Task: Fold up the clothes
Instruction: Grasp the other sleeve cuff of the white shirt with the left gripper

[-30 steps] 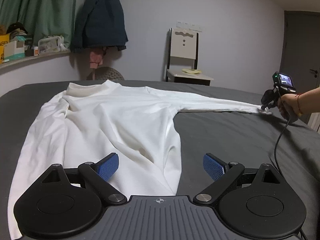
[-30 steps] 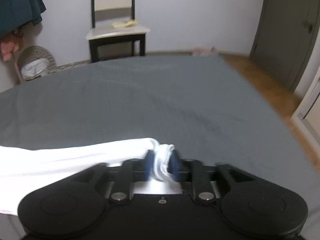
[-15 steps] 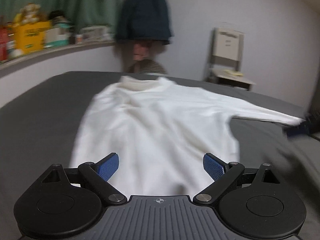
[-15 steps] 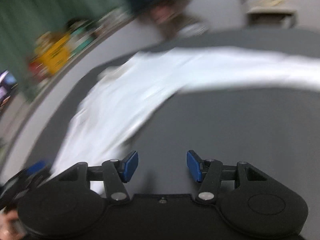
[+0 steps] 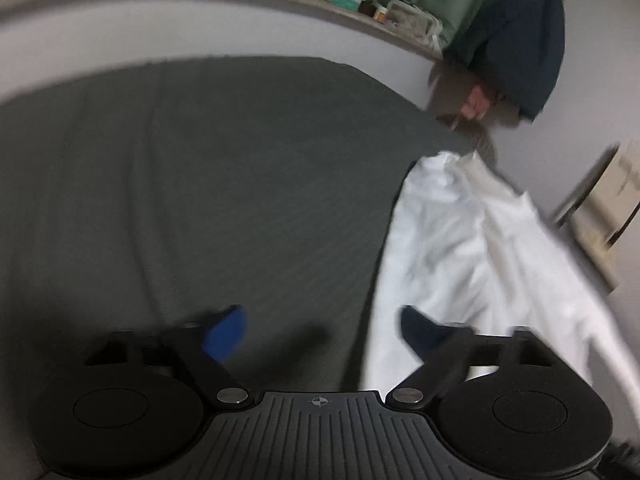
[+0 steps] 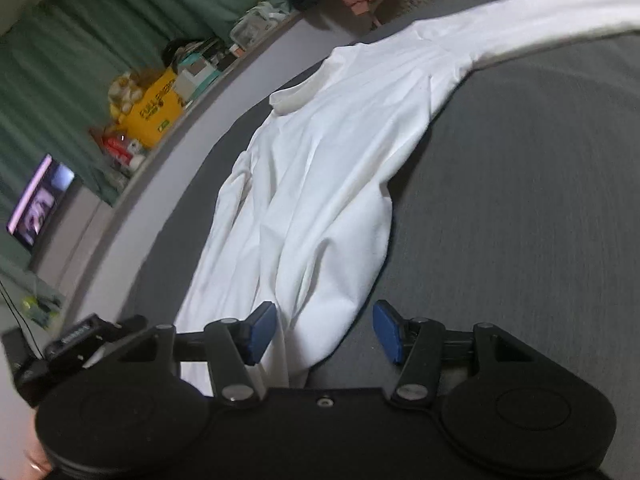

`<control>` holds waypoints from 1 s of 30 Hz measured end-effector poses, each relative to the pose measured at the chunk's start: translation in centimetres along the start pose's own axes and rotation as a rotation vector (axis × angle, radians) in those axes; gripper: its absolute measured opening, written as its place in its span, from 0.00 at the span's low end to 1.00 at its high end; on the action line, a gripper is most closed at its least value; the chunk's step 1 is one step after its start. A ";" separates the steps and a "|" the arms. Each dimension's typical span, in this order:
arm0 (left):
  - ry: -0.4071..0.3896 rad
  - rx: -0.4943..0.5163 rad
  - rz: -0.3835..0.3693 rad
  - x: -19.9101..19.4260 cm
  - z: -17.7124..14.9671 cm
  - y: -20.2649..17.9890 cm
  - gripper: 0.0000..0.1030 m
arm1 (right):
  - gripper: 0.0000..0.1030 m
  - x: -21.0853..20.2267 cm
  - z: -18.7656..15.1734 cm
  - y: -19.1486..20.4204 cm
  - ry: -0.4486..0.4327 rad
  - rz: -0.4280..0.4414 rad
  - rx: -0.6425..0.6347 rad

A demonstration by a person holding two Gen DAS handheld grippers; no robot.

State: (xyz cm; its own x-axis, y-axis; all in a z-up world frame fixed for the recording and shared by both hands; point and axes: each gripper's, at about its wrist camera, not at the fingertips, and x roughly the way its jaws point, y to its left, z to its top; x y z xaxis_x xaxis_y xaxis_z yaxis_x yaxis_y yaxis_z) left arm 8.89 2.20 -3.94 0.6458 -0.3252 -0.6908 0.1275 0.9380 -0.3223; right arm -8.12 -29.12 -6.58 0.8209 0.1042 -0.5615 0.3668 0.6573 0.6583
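1. Here, lay spread flat on the dark grey bed cover (image 6: 520,200): a white long-sleeved shirt (image 6: 320,184), collar toward the far ledge, one sleeve (image 6: 540,24) stretched out straight toward the upper right of the right wrist view.
2. Hovered low over the shirt's hem: the right gripper (image 6: 325,330), jaws spread apart and holding nothing, blue pads (image 6: 262,330) flanking the bottom edge of the cloth, the left one over the fabric, the right one over bare cover.
3. Pointed mostly at bare grey cover: the left gripper (image 5: 322,330), jaws likewise parted and empty, its right pad over the shirt's edge (image 5: 460,248), its left pad over the cover; blurred by motion.
4. Showed at the lower left of the right wrist view: part of the left gripper's body and a sliver of a hand (image 6: 34,462).
5. Stood along the far wall: a ledge with a yellow box (image 6: 154,110), green curtains (image 6: 60,60) behind, and a lit screen (image 6: 40,200) to the left.
6. Hung on the wall: a dark jacket (image 5: 520,40).
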 end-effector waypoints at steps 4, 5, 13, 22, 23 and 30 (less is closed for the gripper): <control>0.026 0.063 -0.003 1.4 -0.6 -2.1 0.54 | 0.52 0.9 -0.2 0.4 0.015 0.010 -0.026; 0.033 0.079 -0.003 1.8 -0.8 -2.6 0.44 | 0.53 0.8 -0.3 0.3 0.016 0.014 -0.025; -0.001 0.230 0.083 3.4 0.3 -5.4 0.02 | 0.53 0.5 -0.2 -1.1 0.021 0.056 0.056; -0.110 0.401 0.406 4.9 11.5 -1.3 0.01 | 0.60 0.5 -0.6 -0.5 0.022 0.050 0.053; -0.110 0.411 0.445 5.3 13.1 -0.7 0.01 | 0.61 0.5 -0.6 -0.4 0.022 0.049 0.050; -0.093 0.526 0.613 9.7 20.7 1.3 0.01 | 0.61 0.1 -1.4 0.4 0.133 0.083 0.053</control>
State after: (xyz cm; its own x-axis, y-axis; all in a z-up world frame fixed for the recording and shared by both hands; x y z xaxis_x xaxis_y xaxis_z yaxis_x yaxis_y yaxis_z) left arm 30.88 2.79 2.35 0.7727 0.2542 -0.5817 0.0530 0.8874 0.4580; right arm -8.47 -27.79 -7.11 0.7856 0.2570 -0.5628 0.3251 0.6024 0.7290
